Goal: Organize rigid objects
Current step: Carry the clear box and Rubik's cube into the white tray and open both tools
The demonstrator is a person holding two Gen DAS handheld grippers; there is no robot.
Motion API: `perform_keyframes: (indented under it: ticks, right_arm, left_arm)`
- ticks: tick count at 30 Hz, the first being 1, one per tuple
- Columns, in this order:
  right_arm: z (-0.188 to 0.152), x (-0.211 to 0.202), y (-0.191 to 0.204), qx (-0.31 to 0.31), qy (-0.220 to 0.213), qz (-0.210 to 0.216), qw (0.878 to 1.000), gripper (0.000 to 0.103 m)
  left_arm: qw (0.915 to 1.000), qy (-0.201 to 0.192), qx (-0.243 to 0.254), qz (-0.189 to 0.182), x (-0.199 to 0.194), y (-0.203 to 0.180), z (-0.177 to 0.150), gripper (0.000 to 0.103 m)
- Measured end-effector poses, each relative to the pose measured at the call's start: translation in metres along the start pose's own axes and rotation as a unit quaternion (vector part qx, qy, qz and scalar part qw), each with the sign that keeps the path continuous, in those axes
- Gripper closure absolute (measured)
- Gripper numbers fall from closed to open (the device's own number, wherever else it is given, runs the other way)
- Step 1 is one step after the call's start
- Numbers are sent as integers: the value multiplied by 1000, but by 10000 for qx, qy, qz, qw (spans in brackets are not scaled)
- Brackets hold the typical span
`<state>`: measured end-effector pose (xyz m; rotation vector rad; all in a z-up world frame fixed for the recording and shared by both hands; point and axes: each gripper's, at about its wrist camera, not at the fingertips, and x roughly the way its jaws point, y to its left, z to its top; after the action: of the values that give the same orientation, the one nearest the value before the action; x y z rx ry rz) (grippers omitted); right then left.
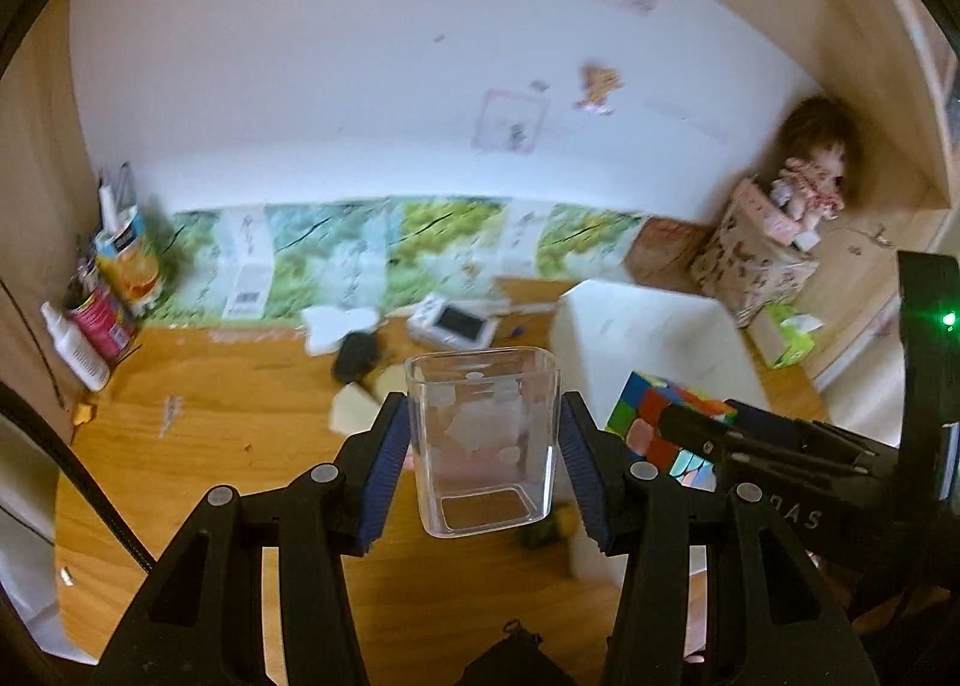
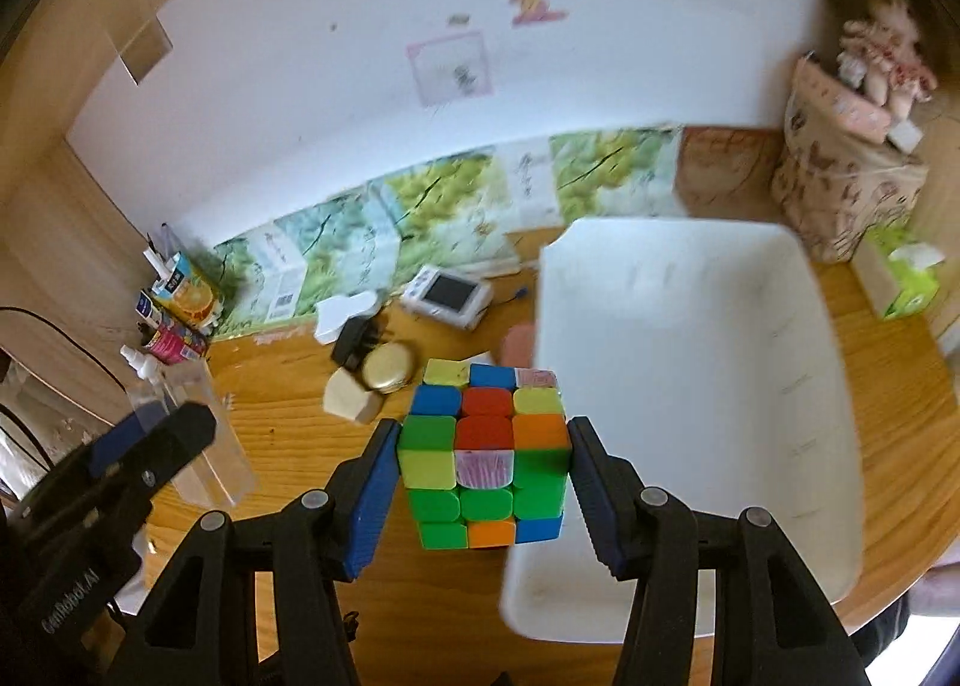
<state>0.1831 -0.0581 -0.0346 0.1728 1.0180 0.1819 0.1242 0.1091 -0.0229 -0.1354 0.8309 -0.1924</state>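
My left gripper (image 1: 483,449) is shut on a clear square plastic cup (image 1: 485,440), held upright above the wooden desk (image 1: 240,446). In the right wrist view the same cup (image 2: 207,446) shows at the left, between the left gripper's fingers (image 2: 156,440). My right gripper (image 2: 483,464) is shut on a scrambled colour cube (image 2: 486,455), lifted over the near left edge of a white bin (image 2: 690,386). The left wrist view shows the cube (image 1: 654,422) to the right of the cup, in front of the white bin (image 1: 654,326).
On the desk lie a gold-lidded jar (image 2: 389,367), a beige block (image 2: 351,401), a black adapter (image 2: 354,341), a white shape (image 2: 342,314) and a small white device (image 2: 447,296). Cartons and bottles (image 1: 114,290) stand at the left. A doll (image 1: 810,176), patterned bag and tissue box (image 2: 906,278) occupy the right corner.
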Motion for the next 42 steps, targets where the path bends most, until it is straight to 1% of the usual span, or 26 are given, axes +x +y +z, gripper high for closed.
perform_keyframes:
  ticks: [5, 9, 15, 22, 29, 30, 32, 33, 37, 42]
  right_arm:
    - [-4, -15, -43, 104, -15, -91, 9999, 47]
    - [-8, -22, -77, 210, 9, -182, 9996, 47]
    - [-8, -25, -113, 223, 102, -224, 9994, 47]
    - [-6, -19, -150, 189, 347, -213, 9990, 47]
    - [-4, -1, -177, 241, 757, -54, 9968, 47]
    - [-3, 2, -180, 248, 799, -29, 9965, 47]
    - [-1, 6, -182, 237, 873, 16, 9959, 47]
    - [0, 8, -184, 227, 907, 39, 9956, 47]
    - [3, 13, -184, 218, 965, 171, 9950, 45]
    - [3, 5, -175, 92, 789, 326, 9963, 45]
  left_arm:
    - [9996, -161, 119, -214, 3, -38, -2, 49]
    - [9989, -194, 212, -376, 9, -68, -5, 49]
    - [9976, -151, 292, -613, 22, -111, -11, 49]
    - [9969, -15, 179, -767, 40, -142, -19, 49]
    - [9971, 121, 27, -752, 55, -158, -23, 48]
    - [9971, 118, -1, -746, 57, -159, -22, 45]
    - [9974, 60, -59, -712, 57, -160, -21, 25]
    - [9977, -19, -94, -671, 56, -160, -21, 24]
    - [9982, -134, -160, -565, 53, -157, -18, 23]
    - [9982, -234, -315, -449, 50, -147, -16, 23]
